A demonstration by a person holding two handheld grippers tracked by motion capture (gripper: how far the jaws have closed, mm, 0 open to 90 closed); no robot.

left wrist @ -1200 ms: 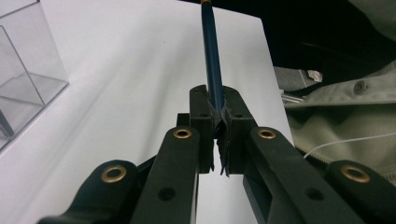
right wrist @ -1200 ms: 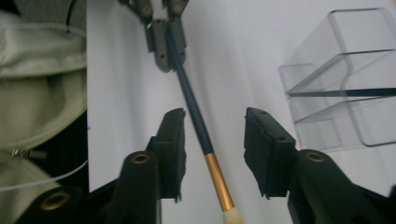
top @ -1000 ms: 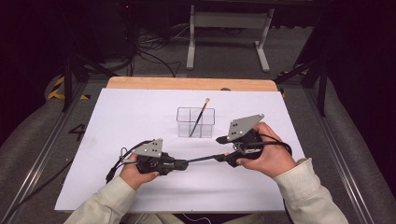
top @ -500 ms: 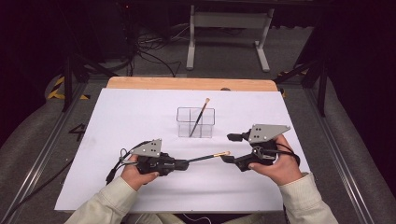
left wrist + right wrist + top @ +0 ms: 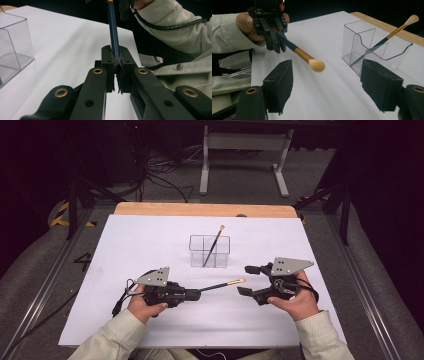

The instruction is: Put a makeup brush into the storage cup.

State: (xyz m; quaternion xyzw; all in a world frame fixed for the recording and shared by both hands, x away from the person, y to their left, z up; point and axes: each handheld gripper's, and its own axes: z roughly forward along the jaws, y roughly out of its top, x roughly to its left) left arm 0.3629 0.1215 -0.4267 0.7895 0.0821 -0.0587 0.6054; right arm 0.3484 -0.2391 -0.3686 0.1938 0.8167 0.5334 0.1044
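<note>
Clear box (image 5: pixel 210 251) beyond held brush (image 5: pixel 220 285).

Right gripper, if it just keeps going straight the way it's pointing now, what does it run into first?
Most likely the brush held by the left gripper. The right gripper is open, pointing toward the left hand, and the brush's pale tip hangs between and just ahead of its jaws. Depth is uncertain; the clear organiser sits off to the side.

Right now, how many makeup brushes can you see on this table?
2. One brush leans in the clear organizer; the other brush is clamped in the left gripper, tip toward the open right gripper.
</note>
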